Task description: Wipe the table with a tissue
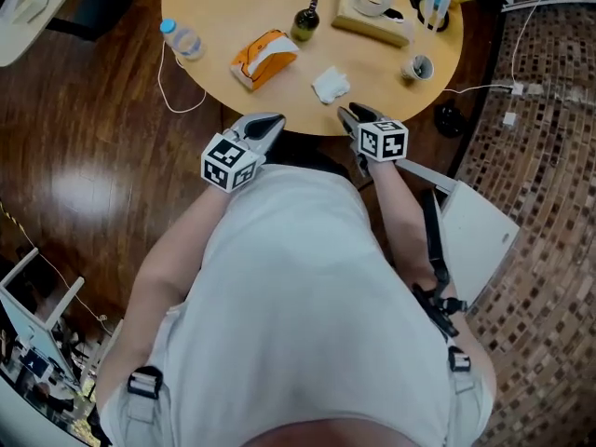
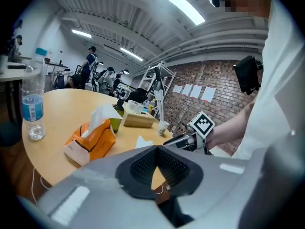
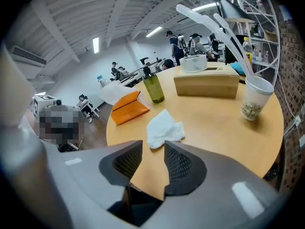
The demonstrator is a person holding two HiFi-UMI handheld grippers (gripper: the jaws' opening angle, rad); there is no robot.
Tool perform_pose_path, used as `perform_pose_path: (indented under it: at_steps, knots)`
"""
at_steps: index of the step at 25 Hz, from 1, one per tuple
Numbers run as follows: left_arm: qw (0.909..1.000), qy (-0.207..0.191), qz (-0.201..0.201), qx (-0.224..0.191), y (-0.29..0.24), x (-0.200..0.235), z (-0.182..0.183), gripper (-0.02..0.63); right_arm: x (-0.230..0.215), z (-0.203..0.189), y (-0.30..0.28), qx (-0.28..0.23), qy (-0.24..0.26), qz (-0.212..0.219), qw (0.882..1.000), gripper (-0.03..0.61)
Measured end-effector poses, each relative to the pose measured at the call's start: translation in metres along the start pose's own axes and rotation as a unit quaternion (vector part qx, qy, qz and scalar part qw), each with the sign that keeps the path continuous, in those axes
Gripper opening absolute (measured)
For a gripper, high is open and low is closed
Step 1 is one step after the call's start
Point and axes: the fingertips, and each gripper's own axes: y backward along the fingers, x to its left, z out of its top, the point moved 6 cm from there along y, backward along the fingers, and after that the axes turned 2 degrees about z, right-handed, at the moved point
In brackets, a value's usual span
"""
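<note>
round wooden table point(image 1: 242, 7) — crumpled tissue point(image 1: 330, 85), orange tissue pack point(image 1: 264, 59), water bottle point(image 1: 182, 39), wooden box point(image 1: 386, 32), paper cup point(image 1: 418, 67)

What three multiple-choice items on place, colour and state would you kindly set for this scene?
1. Where does the crumpled tissue lie? A. on a shelf B. on the table, ahead of the right gripper C. in a drawer
2. What colour is the tissue pack? A. blue B. green C. orange
3. The right gripper's jaws are: A. apart, empty B. shut on the tissue C. shut on a pen
B: it lies on the wood beyond the jaws. C: the wrapper is orange. A: bare tabletop shows between them.
</note>
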Motion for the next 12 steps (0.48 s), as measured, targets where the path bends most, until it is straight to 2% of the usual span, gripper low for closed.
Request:
perform_pose_path:
  at_steps: [5,8,12]
  knots:
    - [0.9994,0.007,0.033,0.004,-0.002,0.003,0.004,0.005,-0.025,0.027,-0.038,0.036,0.039,-0.002,0.999,0.254]
    - [0.9988,0.016,0.046,0.006,-0.003,0.003,0.007,0.005,-0.042,0.037,-0.053,0.037,0.036,-0.018,0.998,0.273]
    - [0.997,0.029,0.072,0.006,0.0,0.007,0.008,0.005,-0.043,0.036,-0.068,0.065,0.056,-0.009,0.996,0.288]
